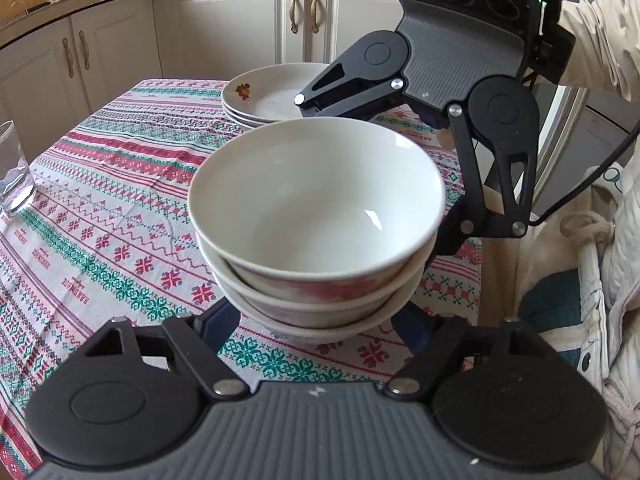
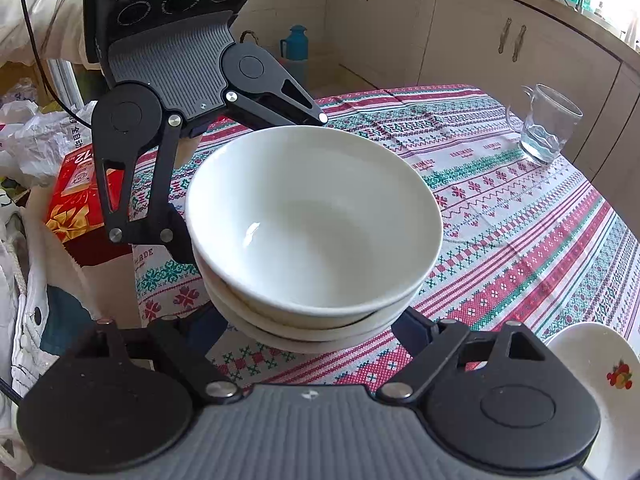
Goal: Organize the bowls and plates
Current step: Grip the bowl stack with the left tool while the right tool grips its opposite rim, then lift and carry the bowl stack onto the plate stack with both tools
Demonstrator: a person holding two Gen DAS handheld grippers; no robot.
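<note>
A stack of three white bowls (image 1: 316, 216) stands on the patterned tablecloth (image 1: 100, 216); it also shows in the right wrist view (image 2: 312, 220). My left gripper (image 1: 318, 330) is open, its fingers on either side of the bottom bowl. My right gripper (image 2: 310, 334) is open the same way from the opposite side. Each gripper appears in the other's view, the right gripper (image 1: 440, 92) behind the bowls and the left gripper (image 2: 176, 92) likewise. A stack of white plates with a fruit print (image 1: 268, 92) sits beyond the bowls, and its edge shows in the right wrist view (image 2: 600, 384).
A glass mug with water (image 2: 548, 124) stands near the table's far edge, also visible in the left wrist view (image 1: 12, 176). Cream kitchen cabinets (image 1: 240, 20) line the back. A red box (image 2: 80, 196) and bags lie beside the table.
</note>
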